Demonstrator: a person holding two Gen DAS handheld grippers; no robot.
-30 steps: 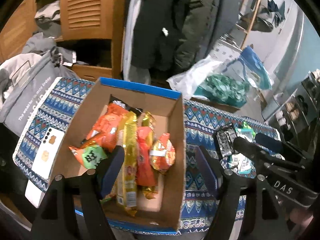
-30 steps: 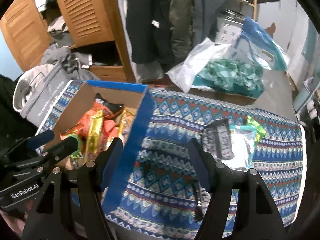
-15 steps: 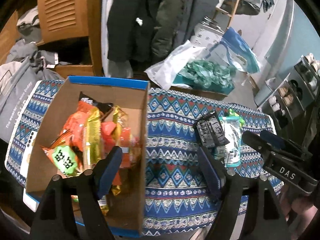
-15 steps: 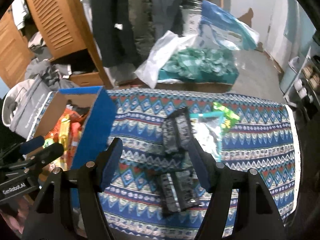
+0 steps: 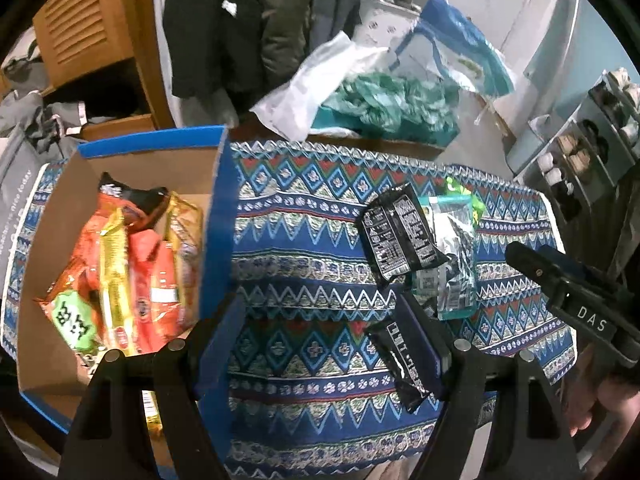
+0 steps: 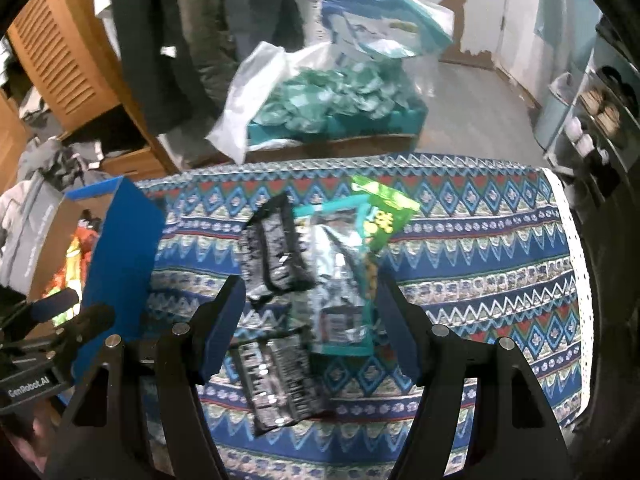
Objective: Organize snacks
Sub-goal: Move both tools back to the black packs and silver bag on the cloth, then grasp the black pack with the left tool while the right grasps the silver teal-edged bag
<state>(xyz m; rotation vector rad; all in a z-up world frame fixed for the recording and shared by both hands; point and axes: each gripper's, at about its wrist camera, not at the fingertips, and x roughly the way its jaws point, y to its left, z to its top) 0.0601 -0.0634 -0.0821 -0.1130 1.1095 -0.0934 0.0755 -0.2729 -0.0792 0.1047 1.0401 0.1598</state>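
Both claws point steeply down over a table draped in a blue, red and cream zigzag-patterned cloth point(image 5: 304, 240). Left gripper point(image 5: 324, 332): jaws spread wide, nothing between the pads; its left finger stands in front of the blue outer wall of an open brown cardboard box with blue rim point(image 5: 216, 216), and its right finger overlaps the near end of a black foil snack packet with white lettering point(image 5: 400, 364). Right gripper point(image 6: 310, 328): jaws likewise parted, gripping nothing; a cluster of loose packets lies on the cloth in the gap between its fingers.

Box contents, left wrist view: orange and red crinkled snack bags point(image 5: 148, 280), a long gold-wrapped bar point(image 5: 114, 280) lying across them, a small green packet point(image 5: 72, 320) at the near left, and a black-topped bag point(image 5: 132, 200) toward the far wall.

Loose packets, right of the box and apart from it: a black packet printed with small white text point(image 5: 400, 236), lying partly over a silver and teal foil pouch point(image 5: 456, 264); a bright green packet point(image 6: 384, 216) projecting from beneath the pouch at its far end; and the black lettered packet nearest the viewer point(image 6: 276, 380).

Right wrist view is blurred. Background: a louvred wooden cupboard door point(image 5: 80, 36), hanging dark coats point(image 5: 248, 20), and a white plastic bag beside teal wrapped goods point(image 6: 332, 100) on the floor beyond the table. A person's fingers point(image 5: 600, 412) show at the lower right, holding the right gripper's handle.
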